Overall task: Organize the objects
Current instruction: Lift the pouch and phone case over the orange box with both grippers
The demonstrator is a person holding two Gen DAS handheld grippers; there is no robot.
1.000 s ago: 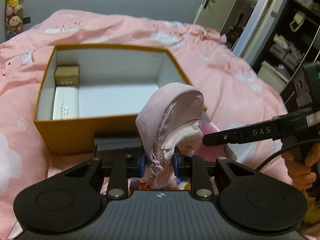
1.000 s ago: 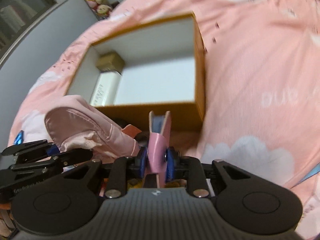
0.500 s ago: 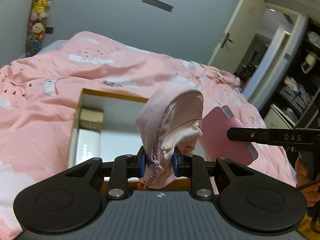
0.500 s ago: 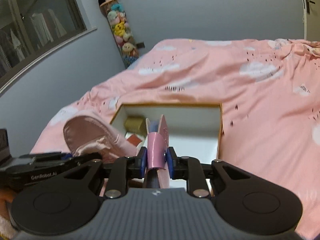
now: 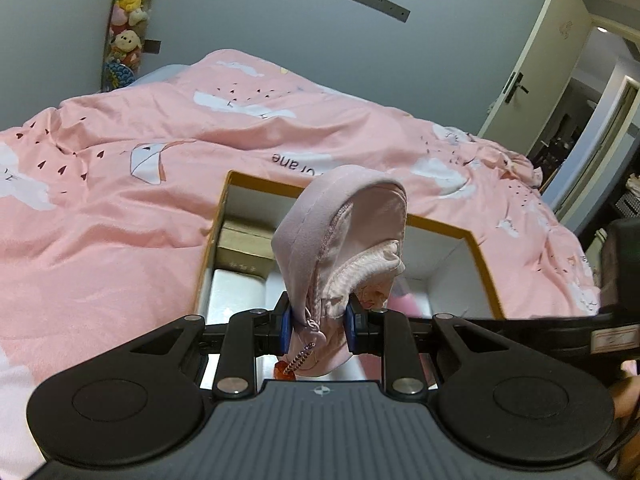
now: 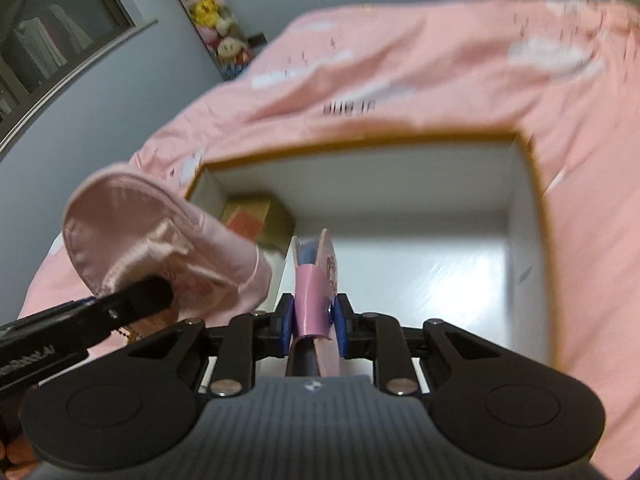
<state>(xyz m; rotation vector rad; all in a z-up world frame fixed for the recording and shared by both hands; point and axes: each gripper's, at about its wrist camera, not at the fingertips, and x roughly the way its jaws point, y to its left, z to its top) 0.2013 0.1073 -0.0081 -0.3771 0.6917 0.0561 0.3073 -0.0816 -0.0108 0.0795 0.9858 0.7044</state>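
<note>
Now both tongs over box (image 6: 532, 184): left (image 5: 316, 328) clenching pouch (image 5: 340, 236), right (image 6: 314, 320) clenching wallet (image 6: 314, 276).

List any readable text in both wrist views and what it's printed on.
"ane" above "crane", upside down and partly hidden: pink bedspread, left wrist view.
Partial white lettering, not legible: left gripper's arm, right wrist view.
Small marks on the tan box in the cardboard box: too small.

Both wrist cams riding close behind own jaws, tilting down, both catching same open box (image 5: 482, 268) (image 6: 534, 184) on pink bedspread (image 5: 120, 216) (image 6: 460, 80).
</note>
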